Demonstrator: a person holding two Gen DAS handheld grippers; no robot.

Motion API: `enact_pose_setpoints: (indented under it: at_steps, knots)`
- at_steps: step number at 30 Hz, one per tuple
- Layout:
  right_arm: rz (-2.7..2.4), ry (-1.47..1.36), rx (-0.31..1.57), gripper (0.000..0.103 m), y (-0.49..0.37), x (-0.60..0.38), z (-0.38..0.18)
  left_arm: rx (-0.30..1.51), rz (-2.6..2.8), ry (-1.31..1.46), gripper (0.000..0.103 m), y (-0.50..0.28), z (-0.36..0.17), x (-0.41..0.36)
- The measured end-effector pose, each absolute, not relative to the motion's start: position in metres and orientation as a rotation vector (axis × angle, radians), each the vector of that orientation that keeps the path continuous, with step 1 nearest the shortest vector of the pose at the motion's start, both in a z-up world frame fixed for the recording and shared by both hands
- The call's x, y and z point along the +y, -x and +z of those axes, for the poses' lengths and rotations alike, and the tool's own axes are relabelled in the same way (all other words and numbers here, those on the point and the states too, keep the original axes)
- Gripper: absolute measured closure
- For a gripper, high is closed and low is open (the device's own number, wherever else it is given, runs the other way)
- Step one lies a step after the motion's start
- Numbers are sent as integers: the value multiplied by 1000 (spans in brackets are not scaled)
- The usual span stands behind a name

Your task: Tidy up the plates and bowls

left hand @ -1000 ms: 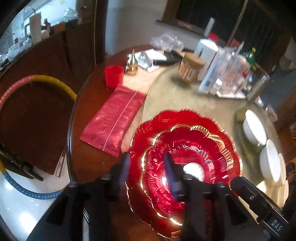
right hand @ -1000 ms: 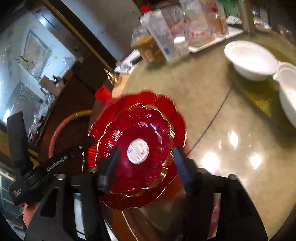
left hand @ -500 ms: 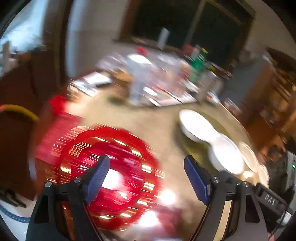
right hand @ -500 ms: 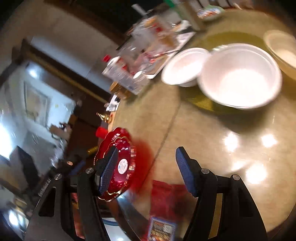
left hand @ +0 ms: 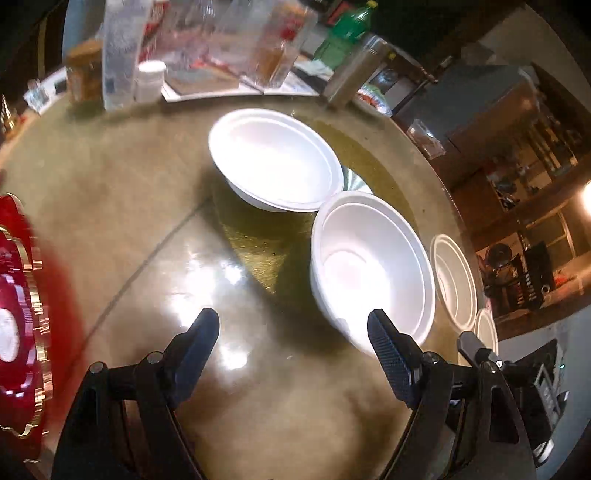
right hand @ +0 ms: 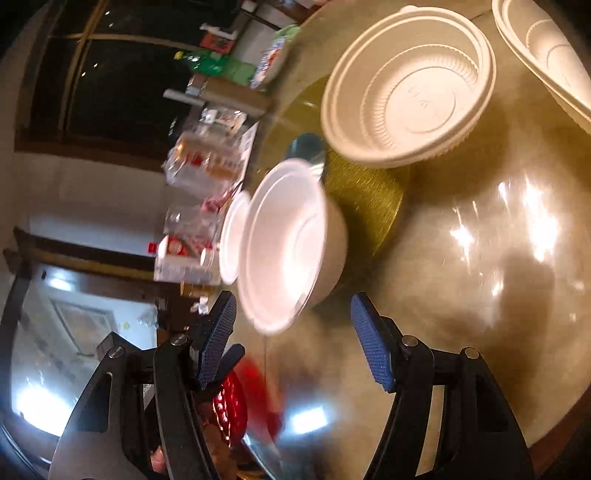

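Two plain white bowls stand side by side on the glass turntable (left hand: 122, 192): a far one (left hand: 273, 166) and a near one (left hand: 369, 266). My left gripper (left hand: 291, 325) hovers open over bare glass, and its right finger is close to the near bowl. Two more white bowls (left hand: 454, 280) sit at the right edge. The stacked red plates (left hand: 18, 332) lie at the far left. In the rolled right wrist view, my right gripper (right hand: 291, 306) is open. The near white bowl (right hand: 288, 240) is just ahead with its rim low between the fingertips, untouched. Ribbed white bowls (right hand: 406, 85) lie beyond, and the red plates (right hand: 229, 406) below.
Bottles, jars and clear packets (left hand: 229, 48) crowd the back of the table, with a green bottle (left hand: 343, 33) among them. A gold centre disc (left hand: 266, 236) lies under the bowls. The table edge (left hand: 443, 177) curves along the right.
Both grippers have swung right, away from the red plates and toward the white bowls. The left jaws, narrow at the plates' rim before, have widened. The right wrist view has rolled.
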State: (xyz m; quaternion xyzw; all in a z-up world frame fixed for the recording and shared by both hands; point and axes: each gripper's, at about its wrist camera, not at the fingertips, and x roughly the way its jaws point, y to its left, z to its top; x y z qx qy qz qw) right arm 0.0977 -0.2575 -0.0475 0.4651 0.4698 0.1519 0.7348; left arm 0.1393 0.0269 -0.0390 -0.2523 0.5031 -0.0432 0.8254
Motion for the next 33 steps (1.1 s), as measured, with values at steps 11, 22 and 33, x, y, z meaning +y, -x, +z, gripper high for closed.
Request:
enact_pose_setpoints:
  at_steps: [11, 22, 33]
  knots:
    - [260, -943, 1057, 38, -135, -252, -55, 1081, -44, 523, 20, -158, -50, 8]
    - [198, -726, 1087, 90, -140, -235, -55, 1120, 5, 378, 77, -170, -63, -8]
    - [192, -672, 1054, 95, -121, -231, -40, 1090, 6, 299, 94, -154, -52, -8]
